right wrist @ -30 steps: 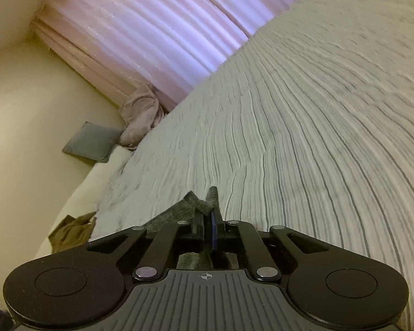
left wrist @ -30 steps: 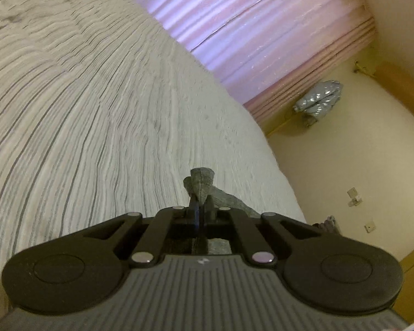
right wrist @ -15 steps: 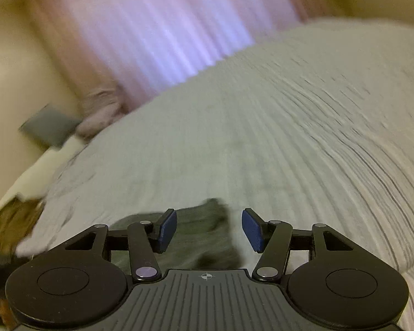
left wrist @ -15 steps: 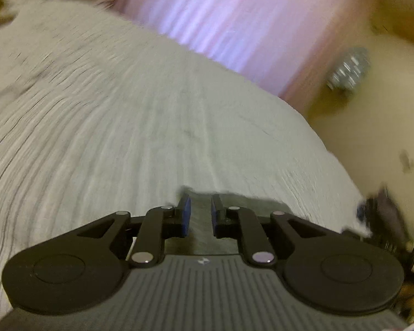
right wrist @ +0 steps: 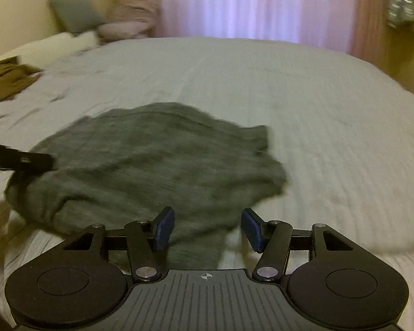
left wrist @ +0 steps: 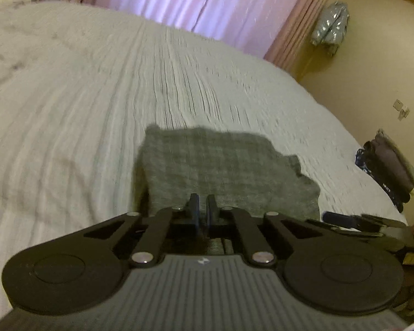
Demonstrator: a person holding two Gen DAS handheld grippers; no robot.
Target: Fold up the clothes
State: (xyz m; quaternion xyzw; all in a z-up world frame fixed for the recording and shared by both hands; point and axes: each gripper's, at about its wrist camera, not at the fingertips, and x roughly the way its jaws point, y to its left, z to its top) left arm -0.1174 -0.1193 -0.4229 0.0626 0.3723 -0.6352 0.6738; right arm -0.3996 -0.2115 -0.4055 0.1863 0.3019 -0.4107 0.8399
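Observation:
A grey knitted garment [right wrist: 157, 160] lies spread on the white striped bed [right wrist: 331, 115]. It also shows in the left wrist view [left wrist: 220, 165]. My right gripper [right wrist: 207, 230] is open and empty, its blue pads just over the garment's near edge. My left gripper [left wrist: 202, 209] hovers at the garment's near edge with its jaws a narrow gap apart and nothing between them. The left gripper's fingers [right wrist: 27, 160] reach in at the garment's left side in the right wrist view. The right gripper's fingers [left wrist: 342, 219] show at the right edge of the left wrist view.
A brown garment [right wrist: 5, 80] lies at the bed's far left. Pillows [right wrist: 74, 13] and a pink blanket [right wrist: 127, 24] sit at the head. Pink curtains [right wrist: 248, 2] hang behind. A pile of dark clothes [left wrist: 389, 165] rests at the bed's right edge.
Both grippers, shut on the garment a second ago, have let it go and pulled back. The garment now lies spread on the bed. The right jaws have opened wide.

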